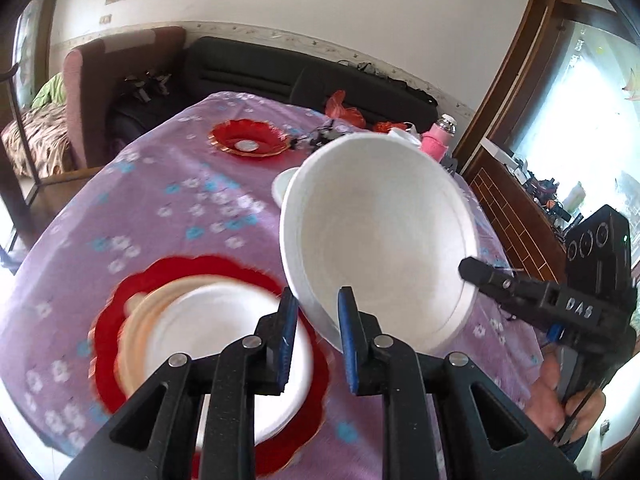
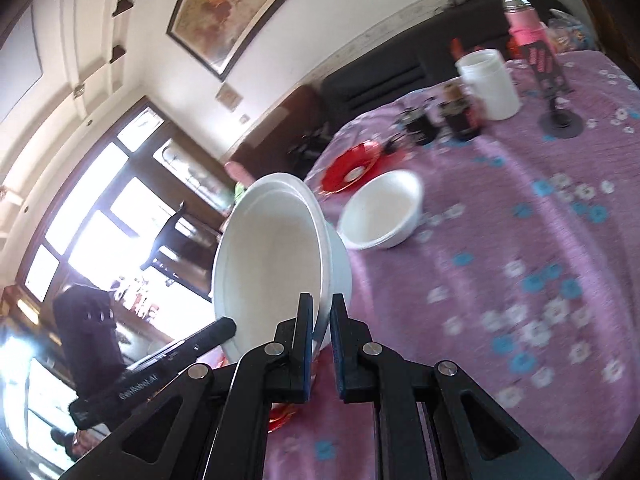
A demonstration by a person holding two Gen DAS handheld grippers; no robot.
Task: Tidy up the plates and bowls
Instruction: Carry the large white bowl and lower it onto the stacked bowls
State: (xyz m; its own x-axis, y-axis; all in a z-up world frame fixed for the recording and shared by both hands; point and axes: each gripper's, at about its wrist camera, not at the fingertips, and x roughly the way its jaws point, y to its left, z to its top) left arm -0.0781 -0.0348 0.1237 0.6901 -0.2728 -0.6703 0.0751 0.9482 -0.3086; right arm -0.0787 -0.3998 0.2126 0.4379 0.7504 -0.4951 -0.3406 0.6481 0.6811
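A red plate [image 1: 208,364] at 7 o'clock on the surface [image 1: 168,200] is already carrying a stack of 2 or so pale dishes [image 1: 224,344]. The left gripper [image 1: 316,340], jaws slightly parted, and the right gripper [image 2: 320,344], jaws clamped, are each holding the white bowl's [image 1: 380,232] rim, tilted above the surface. Another white bowl [image 2: 384,210] and a second red plate [image 1: 250,138] at 12 o'clock are still waiting. Only the right wrist view is showing that second bowl fully, plus a white cup [image 2: 490,84].

Matt white bowl [image 1: 380,232]; floral cloth tablecloth [image 1: 168,200].
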